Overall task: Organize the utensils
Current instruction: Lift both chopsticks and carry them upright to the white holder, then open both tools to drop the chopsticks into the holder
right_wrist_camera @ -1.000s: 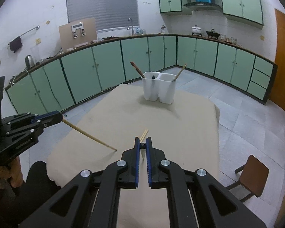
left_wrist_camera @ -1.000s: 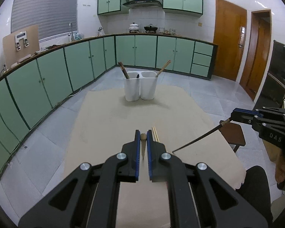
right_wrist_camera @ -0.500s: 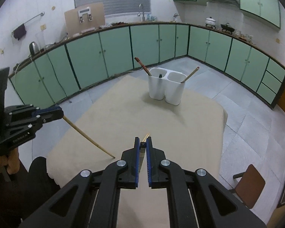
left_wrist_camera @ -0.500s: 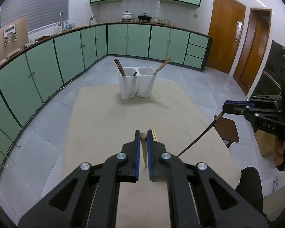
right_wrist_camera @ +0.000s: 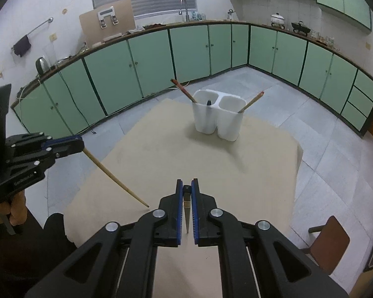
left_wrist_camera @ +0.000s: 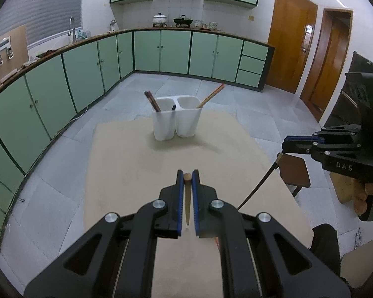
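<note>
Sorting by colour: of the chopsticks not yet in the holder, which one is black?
The black chopstick in the right gripper; the left gripper holds a light wooden one.

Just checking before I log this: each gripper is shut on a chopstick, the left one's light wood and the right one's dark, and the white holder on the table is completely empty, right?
Not quite: the white holder is not empty. The right wrist view shows utensils already standing in both compartments. The rest holds: the left gripper grips the light chopstick, the right gripper the dark chopstick.
</note>
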The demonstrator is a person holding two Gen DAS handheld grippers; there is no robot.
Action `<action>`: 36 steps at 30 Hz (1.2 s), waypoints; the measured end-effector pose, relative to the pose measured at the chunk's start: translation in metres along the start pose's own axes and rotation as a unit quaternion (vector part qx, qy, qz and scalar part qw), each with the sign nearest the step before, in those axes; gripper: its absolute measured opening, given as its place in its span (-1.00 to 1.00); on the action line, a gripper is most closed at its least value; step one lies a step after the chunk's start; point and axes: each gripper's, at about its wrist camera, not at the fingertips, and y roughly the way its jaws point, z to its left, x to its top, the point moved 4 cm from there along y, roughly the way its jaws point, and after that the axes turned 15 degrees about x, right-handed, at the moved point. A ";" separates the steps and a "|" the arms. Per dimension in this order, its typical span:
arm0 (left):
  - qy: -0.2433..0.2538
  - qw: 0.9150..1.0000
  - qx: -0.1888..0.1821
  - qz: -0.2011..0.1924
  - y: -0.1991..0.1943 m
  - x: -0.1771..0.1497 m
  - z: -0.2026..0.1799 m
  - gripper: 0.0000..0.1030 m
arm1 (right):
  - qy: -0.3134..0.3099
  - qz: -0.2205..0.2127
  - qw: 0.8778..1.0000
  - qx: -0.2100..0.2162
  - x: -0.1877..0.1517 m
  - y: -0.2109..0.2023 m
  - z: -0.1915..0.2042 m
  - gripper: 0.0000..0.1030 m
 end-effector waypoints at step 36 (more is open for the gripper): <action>-0.039 0.993 0.032 -0.104 0.027 0.233 0.007 -0.89 | 0.014 -0.106 0.992 -0.066 0.233 -0.040 -0.057 -0.87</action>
